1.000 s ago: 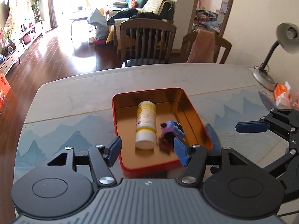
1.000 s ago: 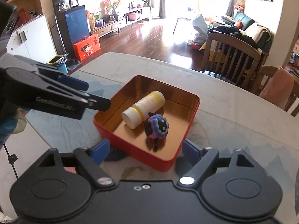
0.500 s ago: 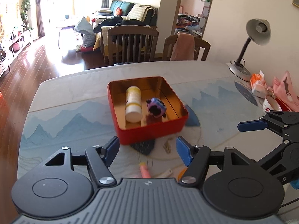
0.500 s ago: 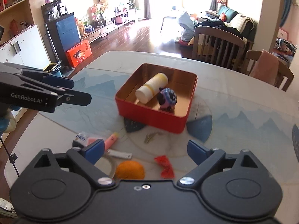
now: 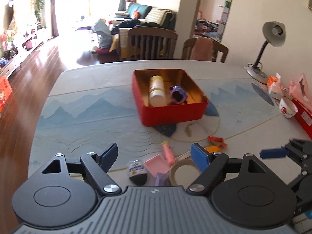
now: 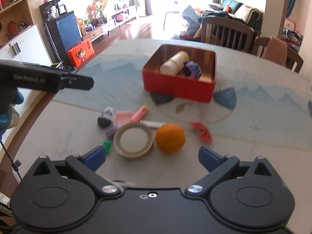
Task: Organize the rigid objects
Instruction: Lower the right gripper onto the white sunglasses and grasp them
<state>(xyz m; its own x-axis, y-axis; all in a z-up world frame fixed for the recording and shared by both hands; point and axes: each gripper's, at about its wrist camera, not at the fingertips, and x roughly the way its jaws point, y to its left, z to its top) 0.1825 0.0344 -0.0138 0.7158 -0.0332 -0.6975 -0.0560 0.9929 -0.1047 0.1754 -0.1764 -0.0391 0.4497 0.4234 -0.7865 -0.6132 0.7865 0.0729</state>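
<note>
A red tin box [image 5: 171, 113] [image 6: 175, 86] stands mid-table and holds a white bottle [image 5: 156, 90] [image 6: 174, 63] lying down and a purple toy [image 5: 177, 95] [image 6: 193, 69]. In front of it lie a tape roll [image 6: 133, 139] [image 5: 183, 173], an orange ball [image 6: 170, 137], a pink tube [image 6: 140, 113] [image 5: 168, 152], a pink card [image 6: 122, 117], a small dark bottle [image 6: 106, 116] [image 5: 136, 172] and a red wrapper [image 6: 202, 131]. My left gripper [image 5: 155, 157] is open and empty above these items. My right gripper [image 6: 153, 159] is open and empty, just short of the tape roll and ball.
A desk lamp [image 5: 267, 44], a cup [image 5: 287, 109] and packets [image 5: 276, 86] sit at the table's right side. Chairs [image 5: 152, 42] stand behind the far edge. The left table edge drops to wooden floor [image 5: 25, 74].
Both grippers have pulled back from the red box toward the near edge, bringing the loose items in front of the box into view. Both stayed open and empty.
</note>
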